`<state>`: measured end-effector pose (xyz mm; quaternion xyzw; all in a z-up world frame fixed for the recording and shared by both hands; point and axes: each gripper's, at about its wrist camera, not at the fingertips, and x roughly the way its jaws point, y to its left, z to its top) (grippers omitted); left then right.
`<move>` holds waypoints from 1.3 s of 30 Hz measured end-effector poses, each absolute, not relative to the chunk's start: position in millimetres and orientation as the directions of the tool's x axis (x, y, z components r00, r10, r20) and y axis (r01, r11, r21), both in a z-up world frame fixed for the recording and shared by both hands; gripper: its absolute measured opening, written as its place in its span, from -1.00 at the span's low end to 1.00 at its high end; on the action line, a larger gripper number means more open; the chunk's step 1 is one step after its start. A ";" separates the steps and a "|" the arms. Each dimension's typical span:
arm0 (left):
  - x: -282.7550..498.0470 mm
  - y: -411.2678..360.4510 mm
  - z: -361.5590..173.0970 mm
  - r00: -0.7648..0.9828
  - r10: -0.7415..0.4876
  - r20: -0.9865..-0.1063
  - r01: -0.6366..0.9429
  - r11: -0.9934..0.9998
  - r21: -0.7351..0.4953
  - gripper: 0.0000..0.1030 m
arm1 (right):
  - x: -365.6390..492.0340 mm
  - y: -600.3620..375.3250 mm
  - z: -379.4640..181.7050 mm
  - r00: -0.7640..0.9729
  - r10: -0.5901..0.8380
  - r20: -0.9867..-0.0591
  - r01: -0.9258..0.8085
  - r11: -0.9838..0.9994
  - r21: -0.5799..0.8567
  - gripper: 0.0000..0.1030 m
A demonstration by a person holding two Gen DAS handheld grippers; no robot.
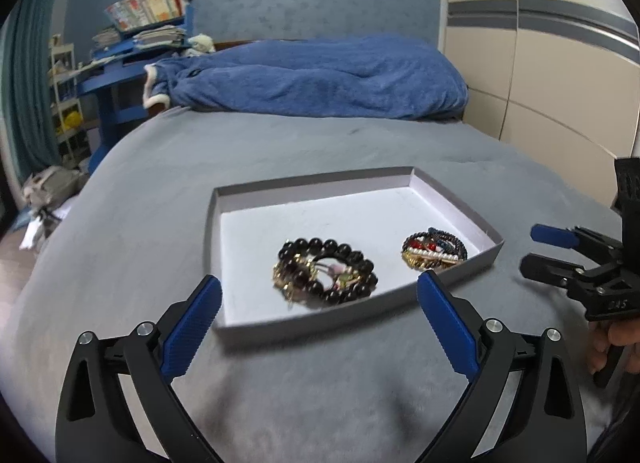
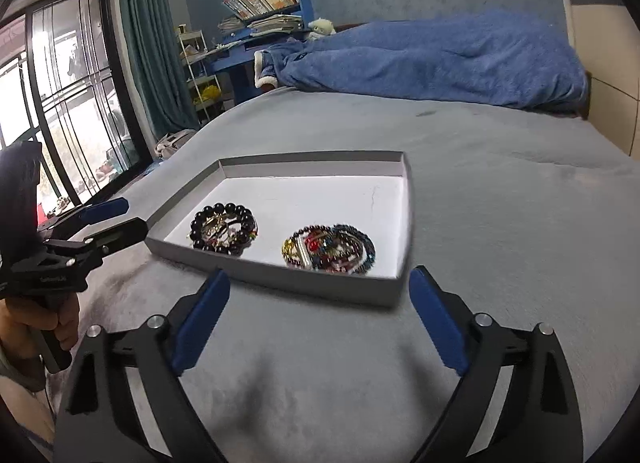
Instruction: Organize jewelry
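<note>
Jewelry sits in two heaps, black bead bracelet and mixed coloured pile, near the front wall of shallow grey tray on bed. Left gripper and right gripper both spread wide, holding nothing, just short of that wall. Bare tray floor behind heaps; open bedcover to blue blanket.

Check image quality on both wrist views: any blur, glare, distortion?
Left wrist: strong fisheye bowing with dark corners; the black bead bracelet and near rim of the tray are softly motion-blurred; no glare. Right wrist: same bowing; bright window at left is blown out; the mixed jewelry pile is smeared; the bed cover is evenly lit.
</note>
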<state>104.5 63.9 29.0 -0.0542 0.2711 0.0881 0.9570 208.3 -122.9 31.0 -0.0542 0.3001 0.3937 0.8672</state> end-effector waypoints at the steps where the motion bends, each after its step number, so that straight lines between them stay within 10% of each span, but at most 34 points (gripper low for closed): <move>1: 100.3 64.9 26.7 0.838 0.148 -0.525 -0.210 0.976 -0.059 0.90 | 207.2 -124.4 30.8 0.511 0.650 -0.562 -0.714 0.685 0.142 0.82; 39: 68.7 50.9 6.0 0.848 0.173 -0.501 -0.224 0.974 -0.043 0.90 | 169.8 -123.3 14.5 0.525 0.651 -0.548 -0.754 0.654 0.056 0.89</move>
